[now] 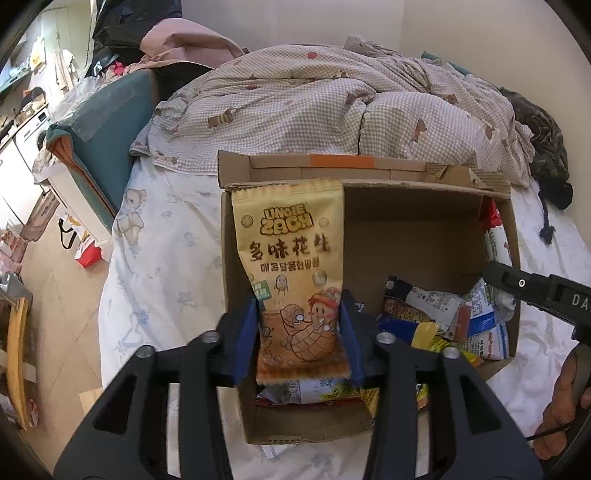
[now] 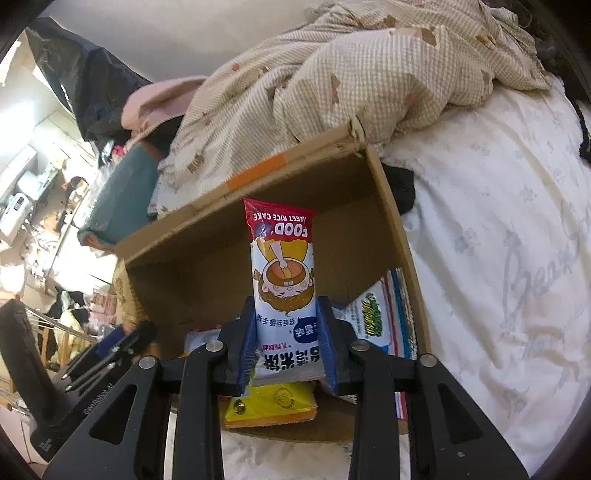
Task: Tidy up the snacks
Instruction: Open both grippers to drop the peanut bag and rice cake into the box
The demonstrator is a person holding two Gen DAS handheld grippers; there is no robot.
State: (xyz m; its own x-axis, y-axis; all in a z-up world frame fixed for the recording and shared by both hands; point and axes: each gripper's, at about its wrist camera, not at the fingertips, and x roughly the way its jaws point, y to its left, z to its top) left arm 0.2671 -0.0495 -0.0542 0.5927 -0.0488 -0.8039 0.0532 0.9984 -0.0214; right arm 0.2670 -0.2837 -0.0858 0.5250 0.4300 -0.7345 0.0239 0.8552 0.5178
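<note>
Cardboard box (image 1: 424, 229) on bed (image 1: 166, 258), snack packets (image 1: 436, 317) inside, quilt (image 1: 332, 99) behind

Beyond the fingertips a rumpled checked duvet (image 1: 332, 99) covers the bed (image 1: 155, 266), against a pale wall (image 1: 461, 26). Left of the fingers lies tiled floor (image 1: 62, 295).

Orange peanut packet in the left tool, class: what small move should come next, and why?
Probably open the left tool a little wider so the orange peanut packet drops. It stands upright between the blue pads, which seem barely to press it, directly over the open brown cardboard box where other snack packets already lie. The right tool holds its white-and-red rice cake packet likewise.
</note>
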